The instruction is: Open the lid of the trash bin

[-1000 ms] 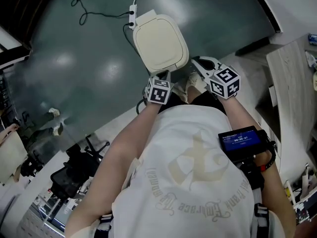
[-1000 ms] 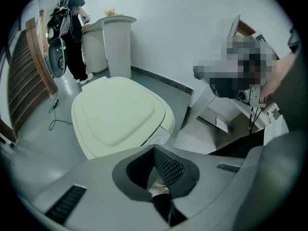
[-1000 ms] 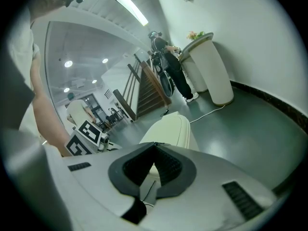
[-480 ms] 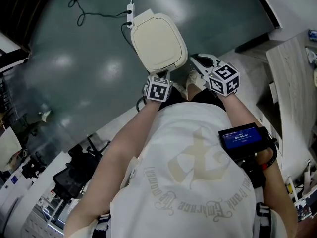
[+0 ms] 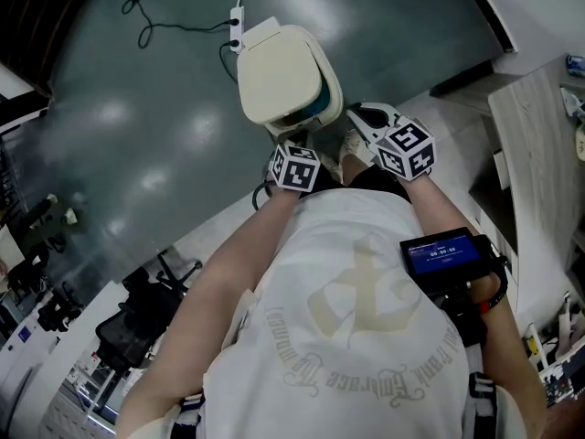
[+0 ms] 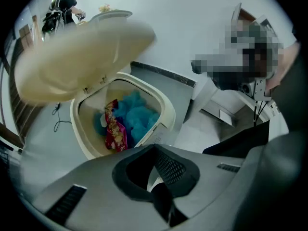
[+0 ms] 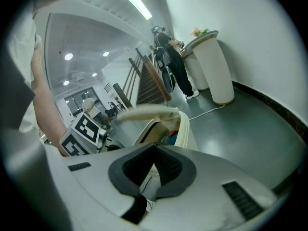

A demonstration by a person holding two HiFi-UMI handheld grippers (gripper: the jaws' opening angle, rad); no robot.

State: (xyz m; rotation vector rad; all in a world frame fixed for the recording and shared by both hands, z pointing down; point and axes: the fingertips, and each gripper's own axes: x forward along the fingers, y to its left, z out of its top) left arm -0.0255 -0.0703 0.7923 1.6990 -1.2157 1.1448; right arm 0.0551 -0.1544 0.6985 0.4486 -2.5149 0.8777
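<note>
Head view: trash bin (image 5: pixel 327 106) stands on the floor right in front of us. Its lid (image 5: pixel 279 67) is tipped up, with a sliver of teal showing under the near edge. The lid's long axis runs away from us, and we read the hinge as being on the far side. Left hand-held gripper (image 5: pixel 298 149) sits just short of the near edge. Right hand-held gripper (image 5: pixel 364 117) is off the bin's right flank, beside a shoe (image 5: pixel 352 149). Left is the nearer one to the free edge. The marker cubes cover both sets of tips here.

Left gripper view: jaws together, nothing between them. The lid (image 6: pixel 82 57) hangs above and ahead to the left, well clear of the tips. The bin mouth (image 6: pixel 161 105) is open below it, with a blue liner (image 6: pixel 137 114) and a red wrapper (image 6: pixel 113 131) inside. For any further lift we'd have to go up and forward under that near edge.

Right gripper view: jaws likewise closed and empty. The lid (image 7: pixel 144 113) shows edge-on, slightly above the rim, ahead and left of the tips.

Unclear: what is holding the lid up. We see neither hand-held gripper touching it. The bin's front and base are hidden behind the gripper bodies, and the lid is motion-blurred.
</note>
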